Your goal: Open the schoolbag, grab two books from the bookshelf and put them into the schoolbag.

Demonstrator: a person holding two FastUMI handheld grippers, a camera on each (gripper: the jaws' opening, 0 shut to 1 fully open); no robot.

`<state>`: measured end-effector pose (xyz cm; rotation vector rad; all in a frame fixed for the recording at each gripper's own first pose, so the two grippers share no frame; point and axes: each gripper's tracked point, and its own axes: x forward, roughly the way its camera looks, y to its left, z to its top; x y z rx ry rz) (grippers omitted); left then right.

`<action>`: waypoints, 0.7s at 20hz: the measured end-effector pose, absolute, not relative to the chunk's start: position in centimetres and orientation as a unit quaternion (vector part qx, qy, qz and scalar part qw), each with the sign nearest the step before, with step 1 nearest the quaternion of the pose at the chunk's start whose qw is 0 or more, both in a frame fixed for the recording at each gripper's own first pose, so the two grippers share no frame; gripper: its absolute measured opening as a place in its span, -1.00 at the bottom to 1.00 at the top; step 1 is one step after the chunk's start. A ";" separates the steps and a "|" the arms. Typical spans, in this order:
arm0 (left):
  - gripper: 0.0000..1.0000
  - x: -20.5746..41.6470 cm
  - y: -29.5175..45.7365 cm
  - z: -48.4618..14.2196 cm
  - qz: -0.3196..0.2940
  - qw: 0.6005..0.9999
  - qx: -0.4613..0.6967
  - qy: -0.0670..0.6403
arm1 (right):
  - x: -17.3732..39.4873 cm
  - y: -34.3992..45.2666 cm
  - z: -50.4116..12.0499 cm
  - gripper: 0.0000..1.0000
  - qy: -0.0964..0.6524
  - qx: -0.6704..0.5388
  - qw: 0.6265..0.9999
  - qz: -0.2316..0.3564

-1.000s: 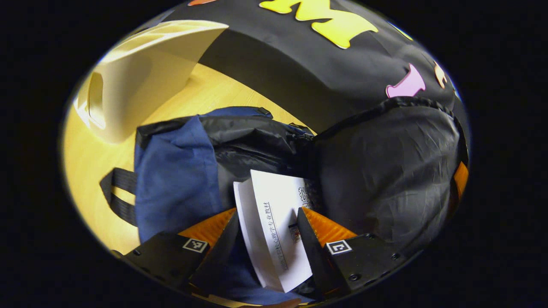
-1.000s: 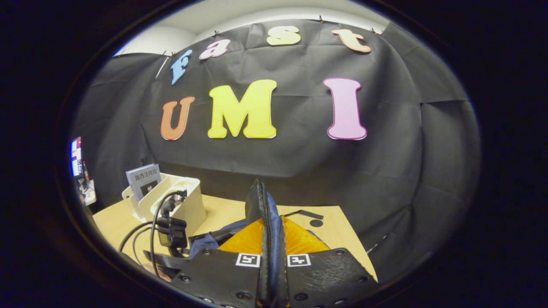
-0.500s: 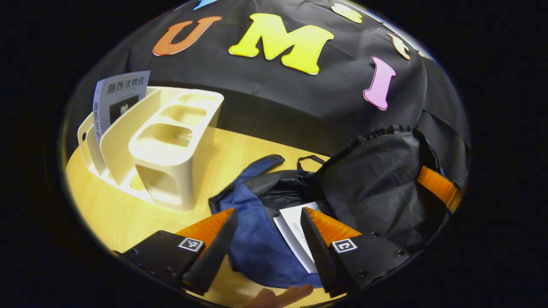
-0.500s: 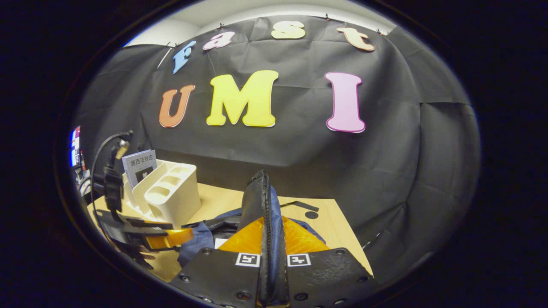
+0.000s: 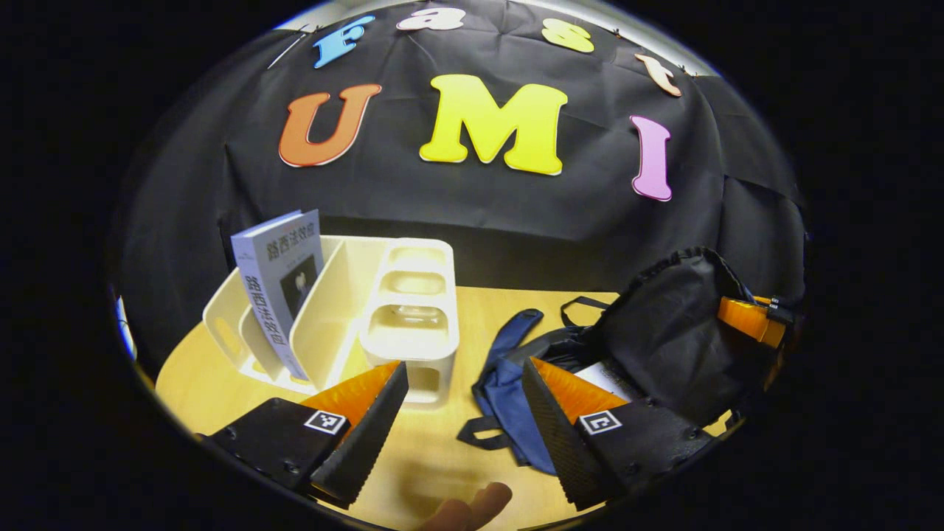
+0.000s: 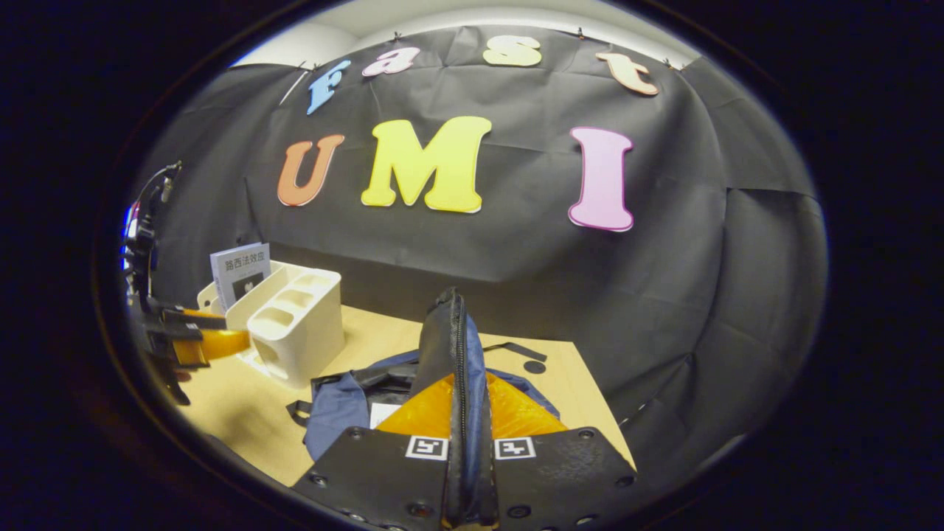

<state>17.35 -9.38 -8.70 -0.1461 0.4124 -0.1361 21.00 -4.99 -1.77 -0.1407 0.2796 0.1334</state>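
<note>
— Left gripper view: left gripper [image 5: 461, 402] spread wide, pinching nothing, poised over the surface [image 5: 221, 369] between bookshelf [image 5: 398, 324] and schoolbag [image 5: 656, 346]. Seen the books?

— One book [image 5: 284, 284] upright in the bookshelf toward the surface's far left corner; a white book [image 5: 599, 377] inside the open schoolbag.

— Right gripper view?

— Right gripper [image 6: 466, 435] pressed together on the schoolbag's zippered flap [image 6: 451, 354], held upright over the surface's right side.

In the left gripper view, the cream plastic bookshelf [image 5: 383, 310] stands left of centre on the pale wooden table [image 5: 214, 369]. A grey-covered book [image 5: 284, 284] stands in its leftmost slot. The open blue-and-black fabric schoolbag [image 5: 516, 369] lies at lower right, with a white book [image 5: 601, 376] inside.
</note>
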 end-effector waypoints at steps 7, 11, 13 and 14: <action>0.96 18.2 0.2 -3.0 -0.025 0.988 -0.053 0.140 | 20.8 -5.8 -1.6 -0.84 0.132 -0.064 0.988 0.047; 0.94 19.8 4.3 0.9 -0.009 0.994 -0.012 0.110 | 20.9 -5.5 -1.9 -0.83 0.138 -0.048 0.988 0.046; 0.94 21.2 5.8 2.0 -0.007 0.994 -0.013 0.108 | 21.1 -5.6 -2.1 -0.84 0.139 -0.044 0.988 0.046; 0.94 21.9 6.3 2.3 -0.008 0.993 -0.026 0.117 | 21.2 -5.7 -2.1 -0.83 0.139 -0.042 0.988 0.046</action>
